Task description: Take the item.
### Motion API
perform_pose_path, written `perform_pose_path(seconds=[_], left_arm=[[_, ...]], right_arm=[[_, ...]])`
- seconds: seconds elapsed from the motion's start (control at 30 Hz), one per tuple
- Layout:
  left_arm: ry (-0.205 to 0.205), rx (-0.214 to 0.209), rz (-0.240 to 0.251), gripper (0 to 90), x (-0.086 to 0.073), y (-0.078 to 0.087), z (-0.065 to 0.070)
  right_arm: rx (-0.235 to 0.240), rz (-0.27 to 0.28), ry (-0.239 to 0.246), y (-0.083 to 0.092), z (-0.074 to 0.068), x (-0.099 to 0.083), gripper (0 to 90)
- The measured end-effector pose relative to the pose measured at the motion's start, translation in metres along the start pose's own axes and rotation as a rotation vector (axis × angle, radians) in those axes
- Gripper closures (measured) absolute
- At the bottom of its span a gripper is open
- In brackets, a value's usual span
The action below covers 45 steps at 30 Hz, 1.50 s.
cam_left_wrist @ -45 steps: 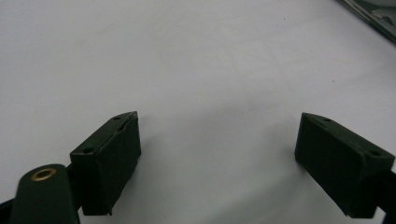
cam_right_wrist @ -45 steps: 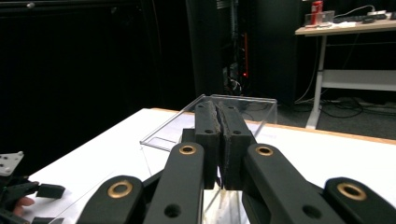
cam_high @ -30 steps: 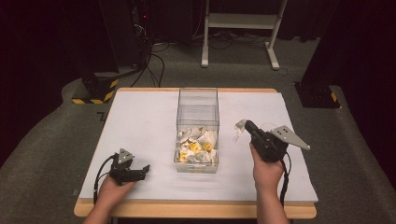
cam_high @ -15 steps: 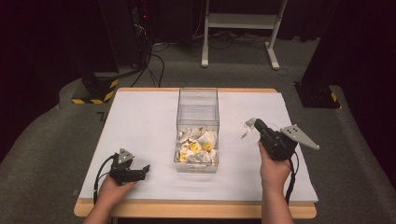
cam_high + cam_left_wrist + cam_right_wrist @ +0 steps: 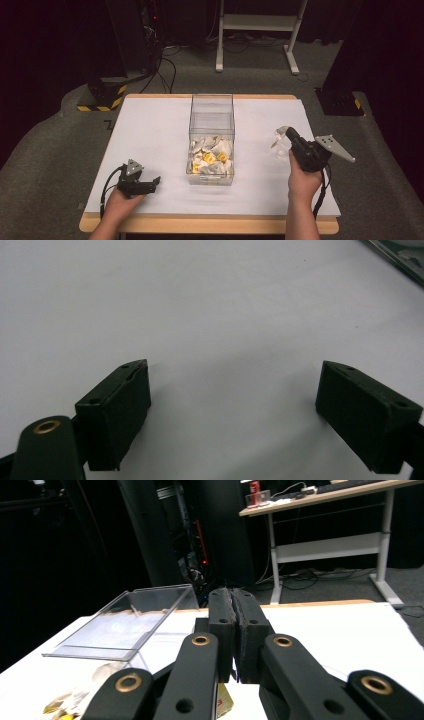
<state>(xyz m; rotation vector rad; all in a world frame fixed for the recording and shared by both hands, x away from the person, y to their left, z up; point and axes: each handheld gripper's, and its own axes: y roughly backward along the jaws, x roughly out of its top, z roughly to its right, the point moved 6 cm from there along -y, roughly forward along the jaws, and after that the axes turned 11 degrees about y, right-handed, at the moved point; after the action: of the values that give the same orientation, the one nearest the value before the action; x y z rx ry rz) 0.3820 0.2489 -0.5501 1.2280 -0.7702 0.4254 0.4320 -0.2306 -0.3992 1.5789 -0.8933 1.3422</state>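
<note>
At the left edge of the table [image 5: 150, 130], the left gripper [image 5: 156, 181] lay low on the white surface in the person's left hand [image 5: 116, 204], whose forearm was cut off by the bottom edge of the high view. Its jaws stood wide apart with bare tabletop between them; the left gripper view showed the same gap [image 5: 232, 410], and a sliver of the clear box [image 5: 400, 257] was clipped by that view's top right corner.

In the middle stood the clear box [image 5: 211, 125], its far half bare and its near half heaped with small wrapped packets [image 5: 210, 156], white with yellow patches; what they were was too small to tell.

To the right, well apart from the box, the right gripper [image 5: 286, 134] was held above the table, its jaws pressed together on a small pale packet [image 5: 279, 142], which hung at the tip. In the high view this packet was translucent and hard to make out. In the right gripper view the closed jaws [image 5: 234, 600] and their linkage covered most of it, leaving a white and yellow corner [image 5: 225, 701] below them.

Beyond the table, the floor was dark, with cables [image 5: 165, 65] and a white desk frame [image 5: 257, 22].
</note>
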Motion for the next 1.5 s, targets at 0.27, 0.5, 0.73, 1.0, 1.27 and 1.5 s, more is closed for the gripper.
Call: perform_pose_path(seconds=[0.27,0.5,0.73,1.0,1.27,1.5], left_arm=[[0.0,0.0,0.0,14.8,0.0,0.0,0.0],[0.0,0.0,0.0,14.8,0.0,0.0,0.0],[0.0,0.0,0.0,14.8,0.0,0.0,0.0],[-0.001,0.001,0.001,14.9,0.0,0.0,0.0],[-0.002,0.001,0.0,14.9,0.0,0.0,0.0],[0.003,-0.001,0.001,15.0,0.0,0.0,0.0]], right_arm=[[-0.04,0.008,-0.038,0.006,0.02,-0.003,88.2],[-0.073,0.011,-0.06,0.01,0.034,-0.005,88.2],[-0.096,-0.003,-0.071,0.006,0.046,-0.01,88.2],[-0.119,-0.016,-0.068,0.0,0.052,-0.013,88.1],[-0.135,-0.06,-0.06,-0.009,0.055,-0.025,88.1],[-0.14,-0.101,-0.053,-0.017,0.056,-0.036,88.0]])
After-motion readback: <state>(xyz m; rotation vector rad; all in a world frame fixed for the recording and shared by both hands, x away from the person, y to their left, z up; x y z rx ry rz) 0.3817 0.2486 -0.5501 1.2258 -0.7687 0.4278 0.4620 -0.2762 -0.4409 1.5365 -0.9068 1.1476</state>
